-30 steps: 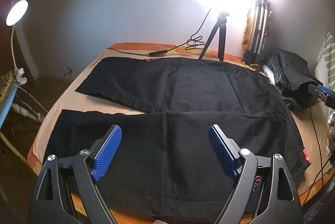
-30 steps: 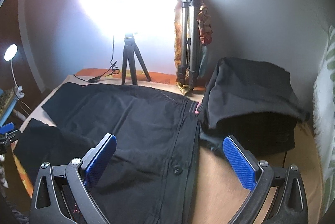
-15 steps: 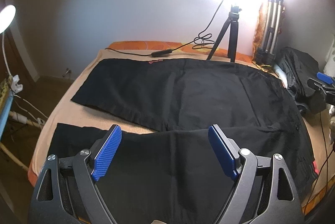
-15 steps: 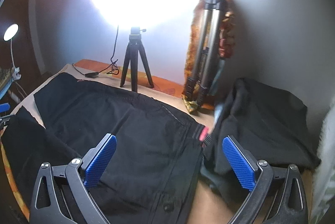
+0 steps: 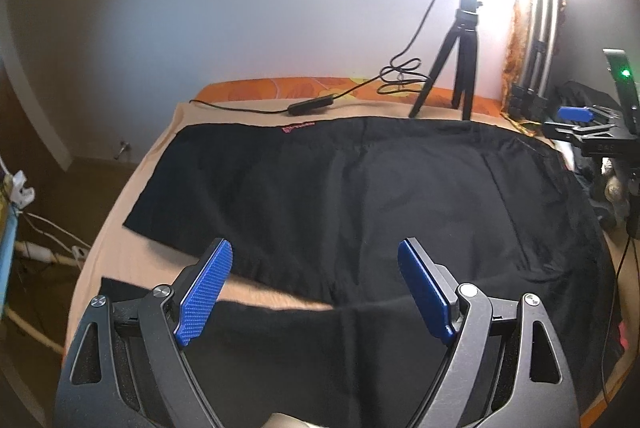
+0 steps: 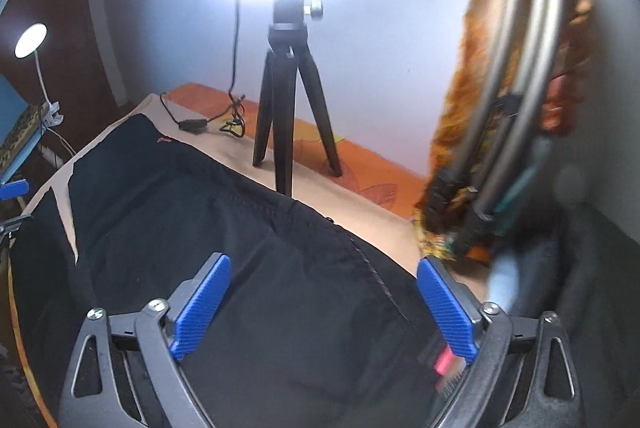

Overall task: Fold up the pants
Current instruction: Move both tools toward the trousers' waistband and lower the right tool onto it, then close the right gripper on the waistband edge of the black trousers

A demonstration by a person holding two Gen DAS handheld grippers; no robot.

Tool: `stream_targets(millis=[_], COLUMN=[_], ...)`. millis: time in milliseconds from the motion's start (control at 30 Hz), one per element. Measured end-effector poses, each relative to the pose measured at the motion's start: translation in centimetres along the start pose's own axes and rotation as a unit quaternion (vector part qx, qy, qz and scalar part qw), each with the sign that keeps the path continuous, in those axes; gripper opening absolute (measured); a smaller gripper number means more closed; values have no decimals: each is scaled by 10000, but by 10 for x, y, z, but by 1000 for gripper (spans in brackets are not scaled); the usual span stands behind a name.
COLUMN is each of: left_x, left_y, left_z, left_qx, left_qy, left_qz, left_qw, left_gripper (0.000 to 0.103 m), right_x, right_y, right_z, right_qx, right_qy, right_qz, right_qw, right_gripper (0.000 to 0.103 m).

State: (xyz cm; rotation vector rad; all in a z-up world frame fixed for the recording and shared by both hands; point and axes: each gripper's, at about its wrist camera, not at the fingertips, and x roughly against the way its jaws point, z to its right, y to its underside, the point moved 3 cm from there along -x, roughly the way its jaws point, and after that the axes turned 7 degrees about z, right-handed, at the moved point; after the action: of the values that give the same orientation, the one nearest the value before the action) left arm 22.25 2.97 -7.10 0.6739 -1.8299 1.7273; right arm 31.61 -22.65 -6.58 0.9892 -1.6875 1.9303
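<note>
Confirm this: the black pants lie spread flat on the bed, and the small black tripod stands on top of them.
Not quite. The black pants do lie spread on the bed, but the small black tripod stands beyond their far edge, on the bedding by the wall. The right wrist view shows it.

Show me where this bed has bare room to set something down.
Free: the beige sheet left of the black pants, and the strip between the waistband and the small black tripod. Crowded: the right end, with the folded silver tripod and dark clothes.
</note>
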Motion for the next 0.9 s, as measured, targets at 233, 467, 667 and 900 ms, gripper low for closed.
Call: stream_targets(millis=[233, 467, 667, 900], left_x=[-26, -38, -47, -53], left_y=[-11, -12, -13, -13], left_z=[-14, -19, -27, -32], left_qx=[135, 105, 147, 191], left_qy=[54, 59, 32, -13], left_qz=[-169, -217, -257, -285], left_qw=[9998, 9997, 9996, 9994], left_gripper=[85, 85, 82, 79], right_x=[-60, -101, -127, -137], right_y=[-5, -10, -7, -2], right_z=[-5, 0, 4, 2], right_qx=[262, 471, 632, 628], right_qy=[-150, -324, -516, -839], right_qz=[-418, -695, -918, -1034], right_qw=[9987, 9959, 9924, 9891], right_gripper=[86, 86, 84, 63])
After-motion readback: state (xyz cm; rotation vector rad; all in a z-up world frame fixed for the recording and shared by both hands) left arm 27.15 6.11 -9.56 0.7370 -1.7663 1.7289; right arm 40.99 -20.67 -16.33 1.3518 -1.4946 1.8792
